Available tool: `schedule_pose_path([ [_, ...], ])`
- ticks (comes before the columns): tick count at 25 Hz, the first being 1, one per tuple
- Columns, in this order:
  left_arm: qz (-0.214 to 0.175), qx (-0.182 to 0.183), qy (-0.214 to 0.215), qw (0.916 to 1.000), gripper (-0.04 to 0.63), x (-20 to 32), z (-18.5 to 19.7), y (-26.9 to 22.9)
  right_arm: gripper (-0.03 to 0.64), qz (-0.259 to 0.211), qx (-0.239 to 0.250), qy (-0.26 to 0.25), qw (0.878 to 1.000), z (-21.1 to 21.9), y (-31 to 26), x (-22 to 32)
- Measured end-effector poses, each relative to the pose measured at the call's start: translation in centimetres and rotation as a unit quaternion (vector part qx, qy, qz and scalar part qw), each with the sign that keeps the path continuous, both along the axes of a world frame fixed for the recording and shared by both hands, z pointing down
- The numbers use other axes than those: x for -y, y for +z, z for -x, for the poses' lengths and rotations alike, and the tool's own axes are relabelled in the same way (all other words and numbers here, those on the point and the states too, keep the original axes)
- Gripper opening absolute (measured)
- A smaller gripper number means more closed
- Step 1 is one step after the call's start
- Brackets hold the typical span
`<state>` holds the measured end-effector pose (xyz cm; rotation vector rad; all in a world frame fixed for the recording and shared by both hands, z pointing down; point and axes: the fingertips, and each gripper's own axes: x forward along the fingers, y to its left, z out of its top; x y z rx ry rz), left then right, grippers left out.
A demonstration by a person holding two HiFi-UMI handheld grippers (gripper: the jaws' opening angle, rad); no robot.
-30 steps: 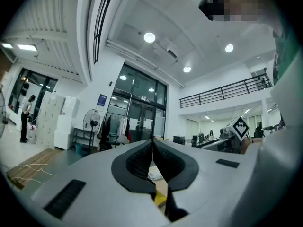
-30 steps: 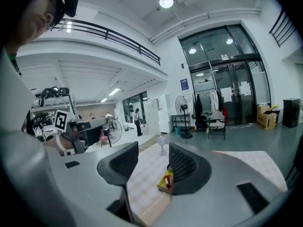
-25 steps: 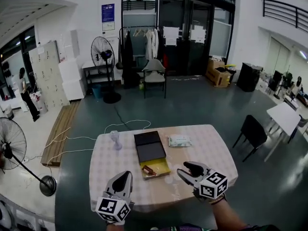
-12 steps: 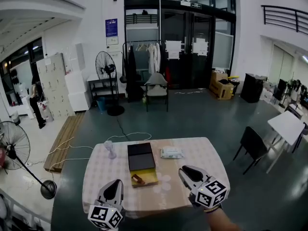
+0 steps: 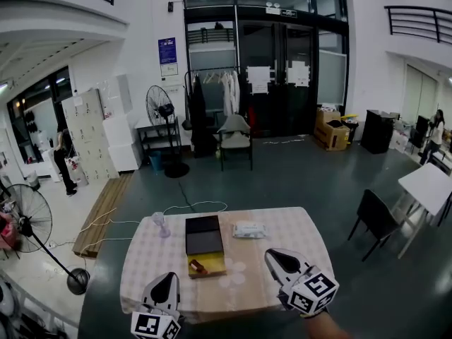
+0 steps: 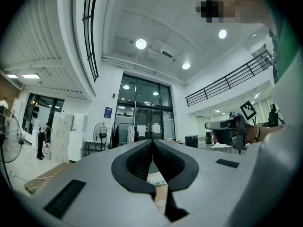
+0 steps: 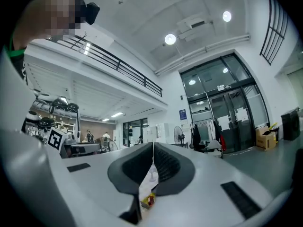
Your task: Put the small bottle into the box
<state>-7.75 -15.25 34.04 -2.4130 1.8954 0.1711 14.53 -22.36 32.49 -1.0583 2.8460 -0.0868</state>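
Left gripper [image 5: 169, 281]: jaws pressed together along their full length, nothing between them; it is positioned at the near left edge of the table [image 5: 145, 256]. Right gripper [image 5: 277, 256]: jaws likewise closed tip to tip and empty, positioned over the table's near right corner. The small bottle [image 5: 197, 265] lies inside the yellow-lined tray of the box [image 5: 216, 265], well apart from both grippers. The box's black lid [image 5: 203, 235] lies open behind the tray. A pack of wipes [image 5: 248, 229] rests just right of the lid.
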Motion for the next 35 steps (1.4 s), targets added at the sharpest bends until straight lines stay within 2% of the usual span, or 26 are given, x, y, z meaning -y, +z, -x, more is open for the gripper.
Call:
schedule_pose_path([
  [5, -0.002, -0.024, 0.006, 0.9997, 0.023, -0.4, -1.0, -0.6, 0.008, 0.002, 0.0, -0.002, 1.0, -0.5, 0.2, -0.1],
  [21, -0.005, -0.014, -0.01, 0.9998, 0.024, -1.1, 1.3, -0.3, 0.006, 0.02, -0.004, -0.004, 1.0, 1.3, 1.3, -0.5],
  [35, -0.001, -0.015, 0.0, 0.9999, 0.023, -0.4, 0.7, 0.1, 0.006, 0.022, -0.008, -0.003, 1.0, 1.4, 1.7, -0.1],
])
